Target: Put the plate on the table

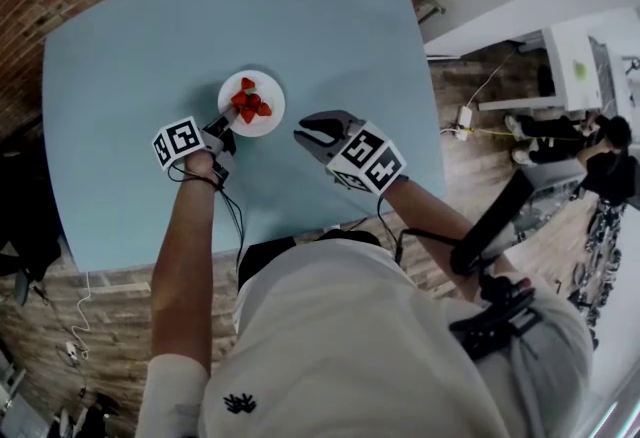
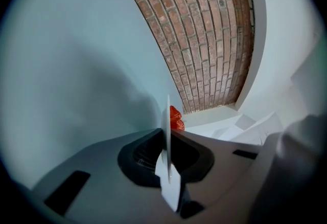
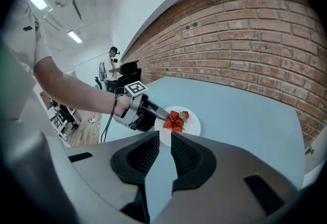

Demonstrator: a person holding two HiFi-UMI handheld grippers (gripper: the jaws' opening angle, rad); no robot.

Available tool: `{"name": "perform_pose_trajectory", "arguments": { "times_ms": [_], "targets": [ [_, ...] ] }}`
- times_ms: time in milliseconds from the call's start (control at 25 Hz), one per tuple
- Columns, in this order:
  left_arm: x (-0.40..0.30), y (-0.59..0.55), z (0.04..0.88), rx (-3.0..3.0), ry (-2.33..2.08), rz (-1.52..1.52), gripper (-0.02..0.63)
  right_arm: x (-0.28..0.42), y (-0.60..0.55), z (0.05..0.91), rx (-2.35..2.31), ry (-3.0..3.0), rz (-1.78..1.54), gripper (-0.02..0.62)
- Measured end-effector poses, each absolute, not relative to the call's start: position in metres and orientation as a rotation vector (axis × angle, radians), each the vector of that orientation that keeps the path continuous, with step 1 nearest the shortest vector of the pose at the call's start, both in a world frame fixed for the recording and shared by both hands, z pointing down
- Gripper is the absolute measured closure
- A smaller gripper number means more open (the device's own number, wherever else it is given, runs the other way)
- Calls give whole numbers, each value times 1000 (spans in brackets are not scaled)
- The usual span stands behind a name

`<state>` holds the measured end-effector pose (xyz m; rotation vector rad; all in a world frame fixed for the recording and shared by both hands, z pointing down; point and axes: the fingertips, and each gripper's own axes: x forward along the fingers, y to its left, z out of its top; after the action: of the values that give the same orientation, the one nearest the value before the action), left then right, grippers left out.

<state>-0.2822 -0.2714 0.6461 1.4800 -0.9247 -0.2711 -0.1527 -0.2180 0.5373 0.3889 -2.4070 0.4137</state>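
The left gripper (image 1: 226,129) is pinching the near edge of the white plate (image 1: 262,84), and its jaws are closed tight on the rim. The plate is low over the blue table (image 1: 330,26), close to the person's side. I cannot tell if it is touching the table yet. The right gripper (image 1: 308,138) waits just beside the plate with its jaws a little apart and nothing in them. The plate is held by one edge only, so I think it could tip and the strawberries (image 1: 250,104) could roll off. If the jaws let go too early, the plate could drop and bump. I count one plate, one table, two grippers, and about five strawberries in a little pile.
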Motion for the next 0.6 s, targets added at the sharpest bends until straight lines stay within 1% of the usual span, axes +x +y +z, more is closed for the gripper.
{"name": "perform_pose_trajectory", "arguments": {
  "times_ms": [600],
  "targets": [
    [-286, -292, 676, 1435, -948, -141, 588, -148, -236, 550, 426, -2376, 456, 535]
  ]
}}
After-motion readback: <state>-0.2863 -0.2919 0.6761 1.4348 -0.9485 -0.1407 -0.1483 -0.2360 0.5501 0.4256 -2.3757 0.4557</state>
